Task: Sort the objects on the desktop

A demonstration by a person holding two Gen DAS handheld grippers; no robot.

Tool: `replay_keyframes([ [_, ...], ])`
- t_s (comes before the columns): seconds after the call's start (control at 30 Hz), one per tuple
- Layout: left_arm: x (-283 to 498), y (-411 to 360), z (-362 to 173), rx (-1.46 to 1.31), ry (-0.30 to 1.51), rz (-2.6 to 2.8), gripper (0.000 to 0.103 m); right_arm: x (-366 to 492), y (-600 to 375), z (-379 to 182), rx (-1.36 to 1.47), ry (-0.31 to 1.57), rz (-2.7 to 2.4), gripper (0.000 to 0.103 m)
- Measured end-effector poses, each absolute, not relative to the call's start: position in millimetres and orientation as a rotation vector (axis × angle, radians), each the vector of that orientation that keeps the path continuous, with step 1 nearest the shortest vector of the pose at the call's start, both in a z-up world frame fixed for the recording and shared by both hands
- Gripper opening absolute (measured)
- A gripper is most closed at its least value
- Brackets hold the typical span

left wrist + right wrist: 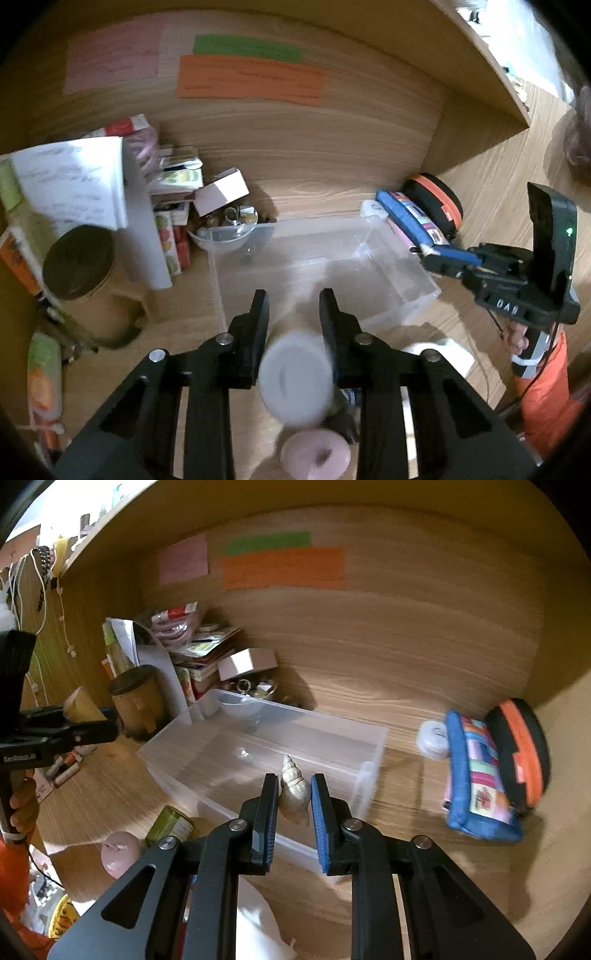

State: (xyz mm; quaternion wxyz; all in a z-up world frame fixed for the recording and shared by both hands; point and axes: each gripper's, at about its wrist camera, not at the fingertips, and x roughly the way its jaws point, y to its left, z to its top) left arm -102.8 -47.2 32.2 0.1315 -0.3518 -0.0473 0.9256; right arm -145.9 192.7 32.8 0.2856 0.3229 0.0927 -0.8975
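Observation:
My right gripper [293, 786] is shut on a pale spiral seashell [293, 794], which stands point up between the pads. It hangs over the near wall of a clear plastic box [369, 738]. In the left wrist view the right gripper [421, 253] reaches in from the right, beside the box [424, 295]. My left gripper [293, 295] is over the desk in front of the box, shut on a blurred white-topped round container [295, 376] far back between its fingers. The left gripper [114, 727] also shows at the left edge of the right wrist view, held by a hand.
A pink round thing [314, 456] and a green can [170, 825] lie on the near desk. A blue patchwork pouch [476, 775] and an orange-and-black case [521, 753] rest at the right. A clear bowl of trinkets [225, 236], a brown jar [81, 266] and stacked books crowd the left.

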Motion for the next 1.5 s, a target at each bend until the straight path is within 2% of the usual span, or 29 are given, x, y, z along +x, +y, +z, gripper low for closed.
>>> replay_keyframes([
  [0.03, -109.7, -46.7, 29.5, -1.035, -0.128, 2.687, 0.015, -151.0, 188.6, 29.9, 0.876, 0.25, -2.39, 0.016],
  [0.1, -125.6, -46.5, 19.7, -1.09, -0.145, 2.652, 0.009, -158.3, 182.4, 24.9, 0.893, 0.252, -2.376, 0.016],
  [0.3, -154.1, -51.8, -11.5, -1.186, -0.171, 2.644, 0.009, -176.7, 168.3, 14.5, 0.929, 0.25, -2.342, 0.016],
  [0.5, -141.1, -65.5, -0.8, -1.133, -0.151, 2.675, 0.01, -184.2, 163.7, 12.5, 0.935, 0.251, -2.329, 0.016],
  [0.57, -130.6, -72.1, 1.6, -1.122, -0.124, 2.677, 0.018, -185.2, 164.4, 13.2, 0.936, 0.244, -2.328, 0.016],
  [0.63, -118.5, -80.2, 0.1, -1.125, -0.095, 2.695, 0.041, -185.9, 165.6, 14.0, 0.937, 0.238, -2.325, 0.016],
  [0.7, -104.9, -88.6, -6.9, -1.149, -0.077, 2.685, 0.055, -185.9, 166.0, 14.3, 0.938, 0.236, -2.322, 0.016],
  [0.8, -86.1, -93.4, -23.5, -1.21, -0.008, 2.651, 0.057, -186.2, 165.5, 14.6, 0.94, 0.238, -2.322, 0.016],
  [0.9, -74.1, -89.8, -44.7, -1.287, 0.087, 2.597, 0.066, -188.9, 162.8, 13.5, 0.953, 0.246, -2.319, 0.016],
  [1.1, -69.7, -79.4, -71.6, -1.367, 0.255, 2.535, 0.069, -193.5, 156.3, 5.0, 1.002, 0.265, -2.312, 0.016],
  [1.27, -82.0, -79.8, -79.4, -1.405, 0.215, 2.46, 0.069, -195.2, 152.9, 4.0, 1.016, 0.283, -2.311, 0.016],
  [1.4, -85.8, -73.7, -87.4, -1.43, 0.254, 2.449, 0.054, -198.4, 148.8, 2.6, 1.032, 0.31, -2.309, 0.016],
  [1.5, -85.8, -72.3, -87.2, -1.429, 0.246, 2.463, 0.049, -202.0, 145.8, -0.3, 1.048, 0.336, -2.302, 0.016],
])
